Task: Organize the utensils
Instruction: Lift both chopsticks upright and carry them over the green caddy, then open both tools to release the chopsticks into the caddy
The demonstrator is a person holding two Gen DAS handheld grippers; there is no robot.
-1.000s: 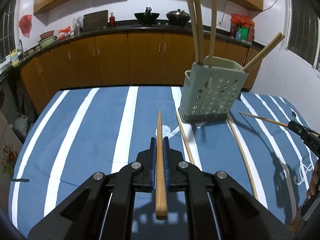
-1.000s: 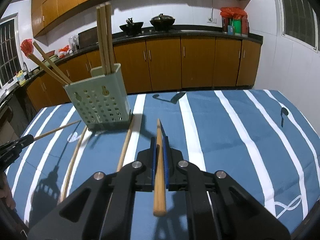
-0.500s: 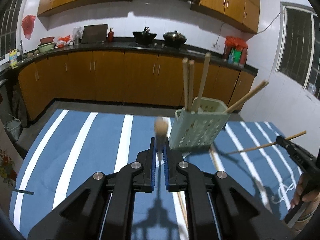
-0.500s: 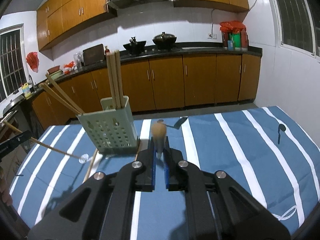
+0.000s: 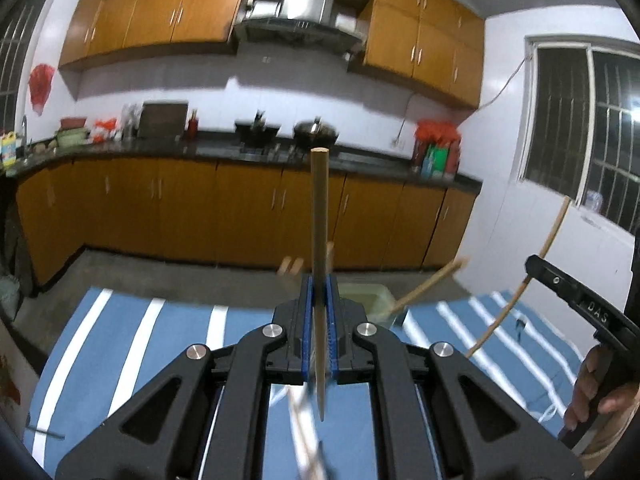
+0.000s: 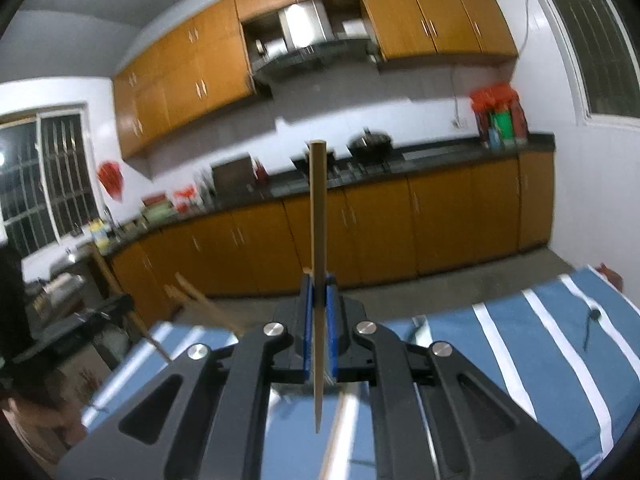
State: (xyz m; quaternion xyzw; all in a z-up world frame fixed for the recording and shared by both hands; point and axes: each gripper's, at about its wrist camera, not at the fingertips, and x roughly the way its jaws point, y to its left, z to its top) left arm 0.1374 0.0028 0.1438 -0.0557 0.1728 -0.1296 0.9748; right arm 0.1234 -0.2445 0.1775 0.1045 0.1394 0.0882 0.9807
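My left gripper (image 5: 319,280) is shut on a wooden chopstick (image 5: 319,216) that stands upright, thick end up, thin tip down. Just behind the jaws sits the pale green utensil holder (image 5: 366,296), mostly hidden, with chopsticks (image 5: 430,282) leaning out of it. My right gripper (image 6: 319,280) is shut on another upright wooden chopstick (image 6: 318,220). In the left wrist view the right gripper (image 5: 576,300) shows at the right edge with its chopstick (image 5: 520,288) raised. The left gripper's body (image 6: 76,326) shows blurred in the right wrist view.
A blue cloth with white stripes (image 5: 140,344) covers the table; it also shows in the right wrist view (image 6: 540,340). Loose chopsticks (image 6: 340,432) lie on the cloth below the right gripper. Kitchen cabinets and a counter (image 5: 200,192) stand behind the table.
Both grippers have tilted upward and lifted, turning their chopsticks from lying flat to upright. The holder has dropped low in both views, behind the jaws.
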